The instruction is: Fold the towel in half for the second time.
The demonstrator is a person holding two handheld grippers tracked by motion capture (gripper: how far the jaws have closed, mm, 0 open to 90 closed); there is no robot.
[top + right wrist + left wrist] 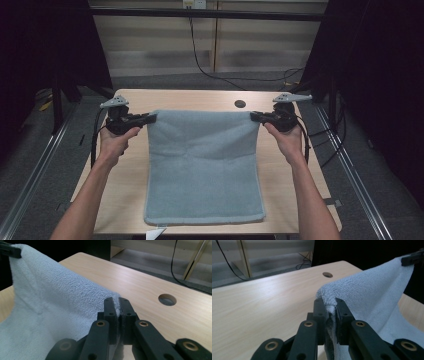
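Note:
A light blue towel (202, 165) is spread over the middle of the wooden table (125, 165), its far edge lifted off the surface. My left gripper (150, 118) is shut on the towel's far left corner, and the left gripper view shows that corner of the towel (372, 295) pinched between the left gripper (330, 305)'s black jaws. My right gripper (254, 116) is shut on the far right corner; in the right gripper view the towel (55, 300) runs from the right gripper (117, 302) across to the other one. The near edge of the towel rests close to the table's front edge.
A round cable hole (240, 104) lies in the table beyond the towel's far edge, also seen as a hole (167, 299) to the right of my right jaws. Black cables (215, 70) trail over the floor behind. A white scrap (156, 233) pokes out at the front edge.

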